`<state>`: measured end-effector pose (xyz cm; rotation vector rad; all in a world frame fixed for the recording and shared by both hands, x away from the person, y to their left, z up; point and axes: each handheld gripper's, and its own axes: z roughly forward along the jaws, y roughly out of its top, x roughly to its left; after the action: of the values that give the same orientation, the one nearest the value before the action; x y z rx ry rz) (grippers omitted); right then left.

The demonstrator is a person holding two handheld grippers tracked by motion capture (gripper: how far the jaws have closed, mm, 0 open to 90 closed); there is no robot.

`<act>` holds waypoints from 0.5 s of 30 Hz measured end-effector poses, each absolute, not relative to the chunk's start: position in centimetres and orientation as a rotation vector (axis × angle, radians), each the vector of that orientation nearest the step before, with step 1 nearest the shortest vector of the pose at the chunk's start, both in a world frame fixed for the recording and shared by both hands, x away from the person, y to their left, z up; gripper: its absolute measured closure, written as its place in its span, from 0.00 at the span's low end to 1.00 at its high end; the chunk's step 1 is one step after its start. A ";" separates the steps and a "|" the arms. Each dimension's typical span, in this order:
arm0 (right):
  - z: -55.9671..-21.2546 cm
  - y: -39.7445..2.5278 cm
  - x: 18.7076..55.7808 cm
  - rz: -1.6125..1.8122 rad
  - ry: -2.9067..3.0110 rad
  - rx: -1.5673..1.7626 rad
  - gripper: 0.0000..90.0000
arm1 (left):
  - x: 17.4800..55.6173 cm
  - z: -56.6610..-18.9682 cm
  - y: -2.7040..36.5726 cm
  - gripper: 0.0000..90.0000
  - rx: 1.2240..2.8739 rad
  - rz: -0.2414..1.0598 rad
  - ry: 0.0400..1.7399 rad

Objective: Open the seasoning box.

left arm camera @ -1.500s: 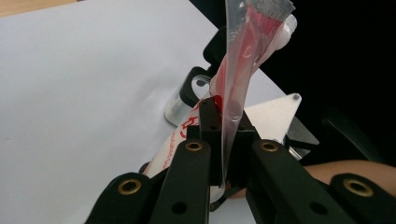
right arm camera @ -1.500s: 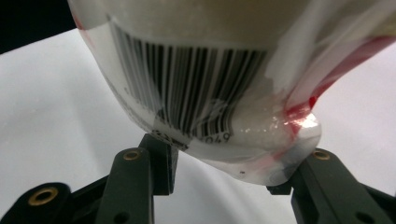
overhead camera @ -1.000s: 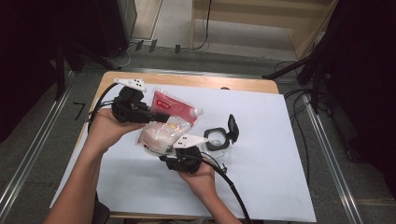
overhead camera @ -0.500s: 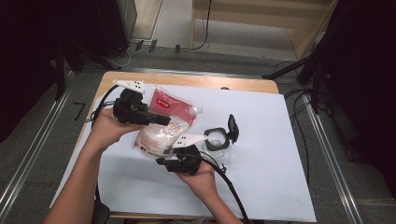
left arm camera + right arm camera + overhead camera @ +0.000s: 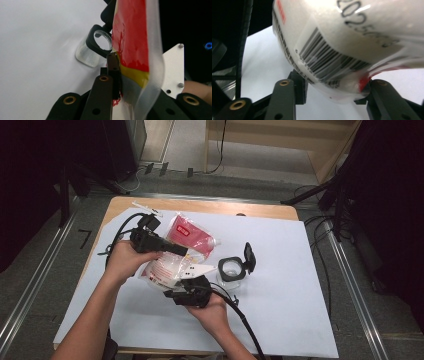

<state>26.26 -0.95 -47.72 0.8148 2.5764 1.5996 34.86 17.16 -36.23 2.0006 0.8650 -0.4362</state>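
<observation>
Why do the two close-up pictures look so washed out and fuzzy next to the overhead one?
Right gripper view: the bag sits so near the lens that its top glares white and its print blurs. Left gripper view: the white sheet is overexposed and the clear jar soft. High view: even light, dark surroundings.

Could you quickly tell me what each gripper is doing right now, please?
Left gripper: shut on the upper part of the plastic bag.
Right gripper: shut on the bag's lower end.
</observation>
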 end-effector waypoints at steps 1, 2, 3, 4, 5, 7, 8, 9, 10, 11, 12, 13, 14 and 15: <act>-47.7 -1.0 26.3 1.600 2.576 0.815 0.62 | 34.9 -36.2 17.2 1.00 2.001 -0.436 0.865; -47.7 -0.9 26.2 1.608 2.548 0.844 0.58 | 34.9 -36.2 17.1 1.00 1.984 -0.441 0.897; -47.7 -0.9 26.2 1.609 2.540 0.856 0.57 | 34.9 -36.3 17.1 1.00 1.980 -0.446 0.911; -47.7 -0.8 26.1 1.602 2.531 0.864 0.56 | 35.0 -36.3 17.0 1.00 1.980 -0.440 0.926; -47.7 -0.7 26.0 1.580 2.520 0.870 0.55 | 35.0 -36.4 16.8 1.00 1.971 -0.453 0.949; -47.8 -0.5 25.8 1.549 2.501 0.869 0.53 | 35.0 -36.5 16.7 1.00 1.961 -0.451 0.966; -47.8 -0.1 25.5 1.491 2.472 0.876 0.53 | 35.0 -36.7 16.5 1.00 1.946 -0.463 0.999; -47.8 0.0 25.5 1.482 2.470 0.883 0.53 | 35.0 -36.7 16.4 1.00 1.947 -0.457 1.005; -47.8 0.0 25.5 1.463 2.468 0.893 0.54 | 34.9 -36.8 16.3 1.00 1.945 -0.458 1.018; -47.8 0.0 25.5 1.463 2.468 0.893 0.54 | 34.9 -36.8 16.3 1.00 1.945 -0.458 1.018; -47.8 0.0 25.5 1.448 2.484 0.916 0.57 | 34.9 -36.9 15.9 1.00 1.943 -0.454 1.032; -47.8 -0.1 25.6 1.451 2.489 0.930 0.58 | 34.9 -36.8 15.8 1.00 1.960 -0.442 1.034; -47.8 -0.2 25.6 1.468 2.510 0.948 0.59 | 34.8 -36.9 15.6 1.00 1.959 -0.436 1.030; -47.8 -0.3 25.7 1.486 2.517 0.951 0.60 | 34.8 -36.8 15.5 0.99 1.979 -0.428 1.019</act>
<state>25.68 -0.26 -47.80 0.9515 2.5167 1.4857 34.84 15.45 -36.85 1.9795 1.0186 -0.4281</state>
